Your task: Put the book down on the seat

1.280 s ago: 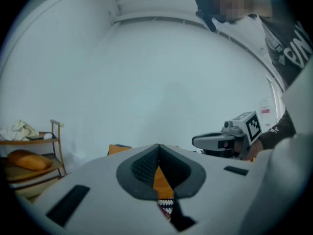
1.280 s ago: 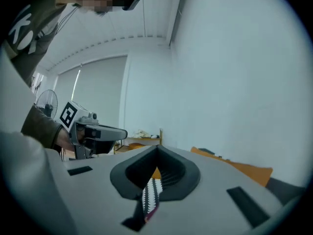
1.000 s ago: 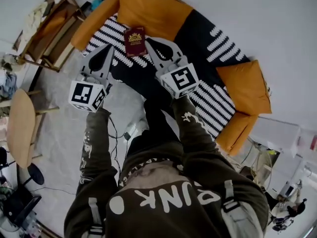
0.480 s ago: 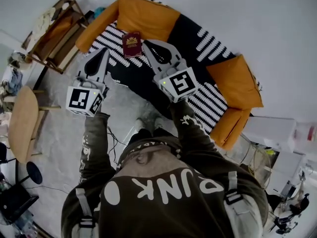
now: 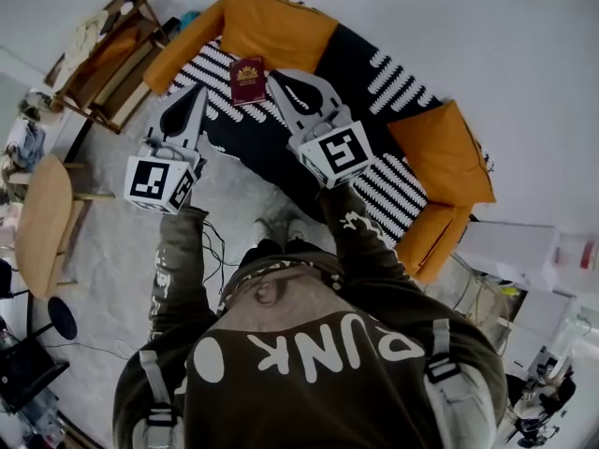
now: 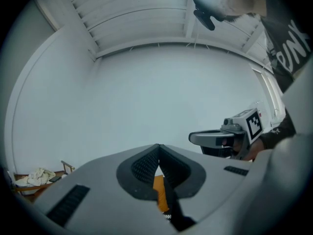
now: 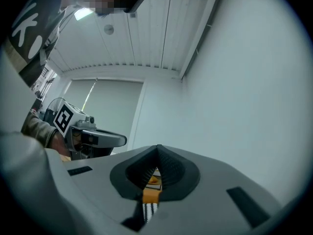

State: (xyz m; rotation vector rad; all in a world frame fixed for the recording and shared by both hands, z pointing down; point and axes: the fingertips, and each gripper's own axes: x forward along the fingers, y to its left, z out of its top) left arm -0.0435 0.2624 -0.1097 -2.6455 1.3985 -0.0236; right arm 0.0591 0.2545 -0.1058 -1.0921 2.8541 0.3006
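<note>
The book [image 5: 248, 80] is lying flat on the striped seat [image 5: 213, 64] of the sofa, just in front of the orange cushion [image 5: 276, 24], gripped by neither tool. It is sitting between the two tips: the right gripper [image 5: 274, 79] is hovering just beside its right edge, while the left gripper [image 5: 198, 94] is hanging a little farther off to its left. Both pairs of jaws are resting pressed together, with nothing caught between their ribbed pads.
</note>
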